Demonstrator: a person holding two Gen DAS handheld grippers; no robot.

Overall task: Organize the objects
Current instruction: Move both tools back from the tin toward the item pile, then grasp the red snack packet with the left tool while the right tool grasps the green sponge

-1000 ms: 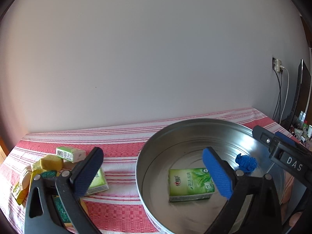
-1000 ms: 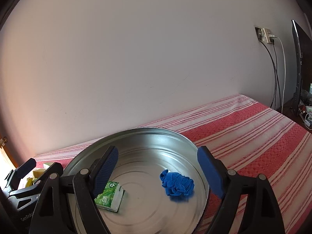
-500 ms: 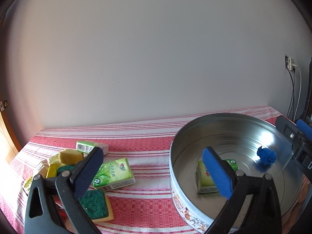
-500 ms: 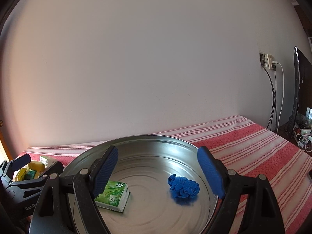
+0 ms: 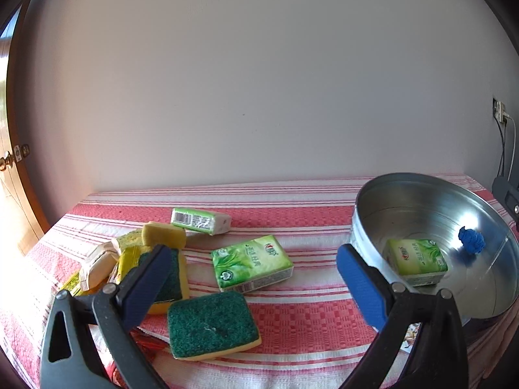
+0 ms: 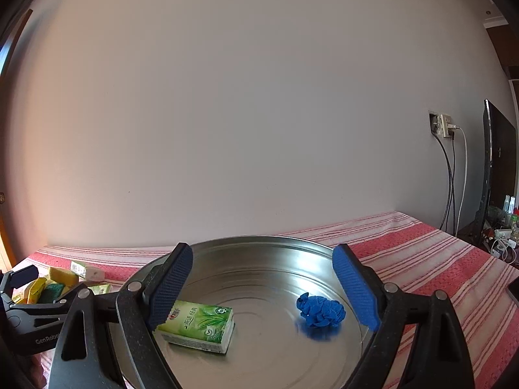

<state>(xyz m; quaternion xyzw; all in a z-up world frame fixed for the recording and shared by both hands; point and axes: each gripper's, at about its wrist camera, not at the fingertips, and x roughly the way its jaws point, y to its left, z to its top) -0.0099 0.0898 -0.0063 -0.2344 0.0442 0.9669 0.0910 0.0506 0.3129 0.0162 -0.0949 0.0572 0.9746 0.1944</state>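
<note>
- Two fisheye views cover one table (image 5: 292, 334) spread with a red and white striped cloth, set against a plain pale wall.
- Left wrist view: the left gripper (image 5: 253, 278) has its blue-padded jaws spread wide with nothing clamped; it hangs over the cloth, tilted down toward the loose items.
- Between its fingers in this view lies a green tissue pack (image 5: 251, 263), flat on the cloth, untouched by either pad.
- Just in front of that pack, nearer the camera, a sponge (image 5: 212, 324) lies green side up, its yellow edge showing.
- Behind the left finger sits a heap: a second sponge (image 5: 172, 278) partly hidden by the pad, a yellow sponge (image 5: 163, 234) on top, and yellow and beige wrappers (image 5: 97, 267) at the far left.
- A small green and white box (image 5: 201, 221) lies farther back, toward the wall.
- At the right stands a round metal tin (image 5: 360, 227); inside it rest another tissue pack (image 5: 416, 261) and a crumpled blue cloth (image 5: 471, 240), apart from each other.
- Right wrist view: the right gripper (image 6: 262, 287) is held over the tin (image 6: 259, 243), its jaws wide and just widened a little further, gripping nothing.
- Inside the tin, the tissue pack (image 6: 198, 324) lies near the left finger and the blue cloth (image 6: 321, 312) near the right one; neither touches a pad.
- Left of the tin, the left gripper's dark body (image 6: 35, 314) shows, with the heap (image 6: 48, 283) beyond it.
- Wall sockets with cables (image 6: 442, 126) and a dark screen (image 6: 498, 162) stand at the far right.
</note>
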